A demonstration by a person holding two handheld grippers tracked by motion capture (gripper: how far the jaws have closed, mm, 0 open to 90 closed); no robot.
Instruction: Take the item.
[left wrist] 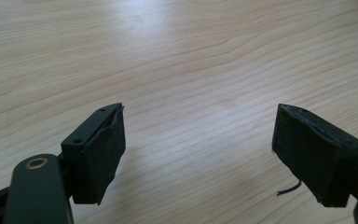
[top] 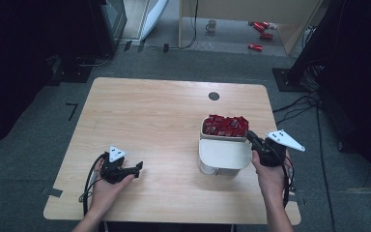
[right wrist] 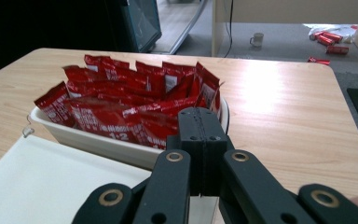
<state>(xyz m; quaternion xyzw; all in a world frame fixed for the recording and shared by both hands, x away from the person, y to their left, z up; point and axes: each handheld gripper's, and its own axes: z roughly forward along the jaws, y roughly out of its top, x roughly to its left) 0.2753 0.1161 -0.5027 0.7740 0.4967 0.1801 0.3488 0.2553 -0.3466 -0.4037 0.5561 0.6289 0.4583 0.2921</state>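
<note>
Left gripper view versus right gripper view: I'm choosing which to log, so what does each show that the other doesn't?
Left gripper view: the left gripper with fingers spread over bare wood, nothing between them. Right gripper view: the right gripper shut, a white box of red packets, a white lid, a mug on the floor. Both: the wooden table.

A light wooden table with rounded corners (top: pixel 140 116) stands on a grey carpeted floor (top: pixel 24 159), and a small round black disc (top: pixel 214 95) sits in its top near the far edge, well beyond the right gripper (top: pixel 252 136). Farther off past that gripper, a pale wooden partition (top: pixel 251 9) rises over a lighter patch of floor where a white mug (top: pixel 211 25) and several scattered red packets (top: pixel 261 30) lie. Black cables (top: pixel 299 102) trail over the carpet just to that gripper's far right, dark equipment (top: pixel 352 58) looms beyond them, and soft light glares off the tabletop.
</note>
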